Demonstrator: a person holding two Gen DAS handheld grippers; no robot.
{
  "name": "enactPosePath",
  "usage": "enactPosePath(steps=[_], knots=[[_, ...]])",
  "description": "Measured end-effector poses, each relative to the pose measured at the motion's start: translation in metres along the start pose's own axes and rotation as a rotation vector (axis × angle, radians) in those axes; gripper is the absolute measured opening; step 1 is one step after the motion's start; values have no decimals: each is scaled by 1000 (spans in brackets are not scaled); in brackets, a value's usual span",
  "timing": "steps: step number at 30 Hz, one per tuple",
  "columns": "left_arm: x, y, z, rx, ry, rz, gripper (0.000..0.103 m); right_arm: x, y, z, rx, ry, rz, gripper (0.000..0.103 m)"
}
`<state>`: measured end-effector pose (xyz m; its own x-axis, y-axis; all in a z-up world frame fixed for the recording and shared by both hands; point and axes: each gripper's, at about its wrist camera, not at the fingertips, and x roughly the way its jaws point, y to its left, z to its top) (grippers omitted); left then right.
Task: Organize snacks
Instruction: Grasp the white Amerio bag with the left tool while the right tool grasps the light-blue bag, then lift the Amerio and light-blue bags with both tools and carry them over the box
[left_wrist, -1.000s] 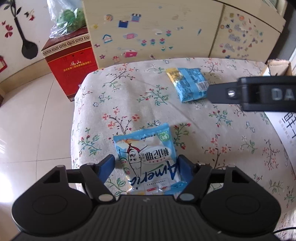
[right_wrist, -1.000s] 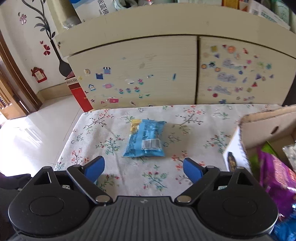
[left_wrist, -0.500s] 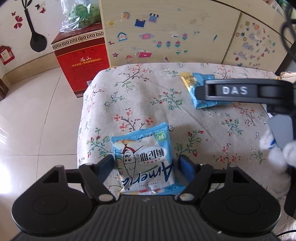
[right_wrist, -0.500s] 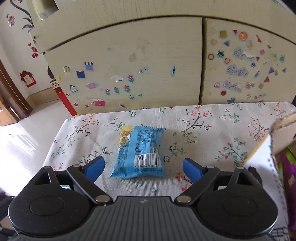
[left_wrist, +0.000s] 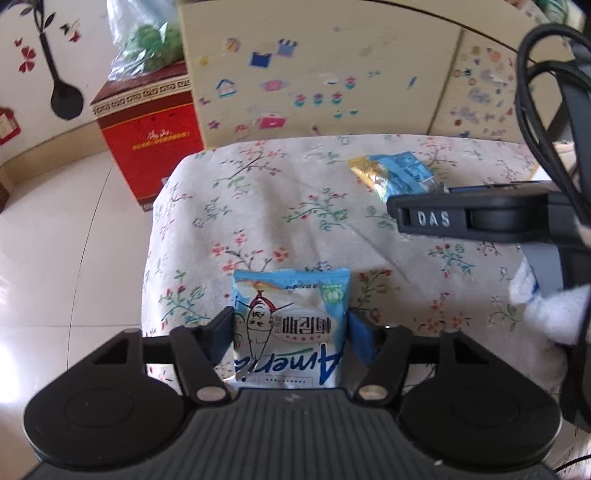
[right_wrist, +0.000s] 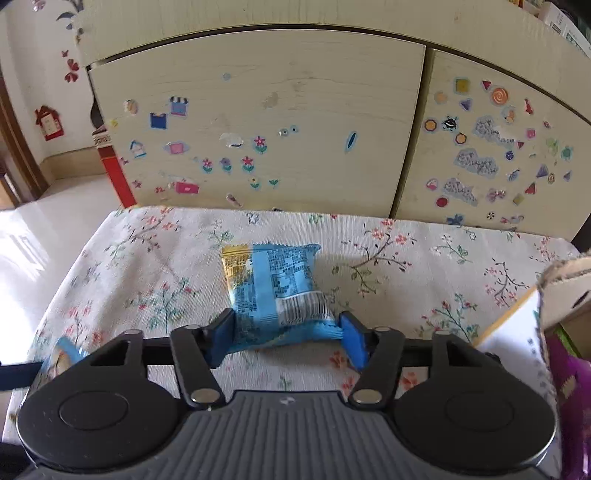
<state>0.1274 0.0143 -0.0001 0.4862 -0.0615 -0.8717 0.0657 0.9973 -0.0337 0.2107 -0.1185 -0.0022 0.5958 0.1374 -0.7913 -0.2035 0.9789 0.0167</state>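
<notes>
My left gripper is shut on a light blue and white snack packet with a cartoon figure, over the near left part of the floral tablecloth. My right gripper straddles the near end of a blue and yellow snack packet lying on the cloth; its blue pads touch the packet's sides and the jaws are narrowed around it. That packet also shows in the left wrist view, partly behind the right gripper's body.
A cardboard box with a purple snack bag stands at the table's right. A sticker-covered cabinet backs the table. A red box with a bag of greens stands on the floor at left.
My right gripper moved forward to the blue and yellow packet and its jaws narrowed around it. My left gripper closed tighter on the cartoon packet.
</notes>
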Motion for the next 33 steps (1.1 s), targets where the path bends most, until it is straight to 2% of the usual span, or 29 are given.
enactPosePath(steps=[2, 5, 16, 20, 27, 33], knots=[[-1, -1, 0, 5, -3, -3, 59, -9, -3, -5, 1, 16, 22, 58], [-1, -1, -1, 9, -8, -5, 58, -23, -6, -13, 8, 49, 27, 57], [-7, -9, -9, 62, -23, -12, 58, -67, -6, -54, -4, 121, 10, 56], [-9, -12, -10, 73, -24, -17, 58, -82, -9, -67, 47, 148, 10, 56], [-13, -13, -15, 83, -20, -51, 58, -109, -16, -88, 162, 150, 40, 56], [-22, -7, -14, 57, -33, -83, 58, -118, -16, -91, 182, 123, 64, 56]])
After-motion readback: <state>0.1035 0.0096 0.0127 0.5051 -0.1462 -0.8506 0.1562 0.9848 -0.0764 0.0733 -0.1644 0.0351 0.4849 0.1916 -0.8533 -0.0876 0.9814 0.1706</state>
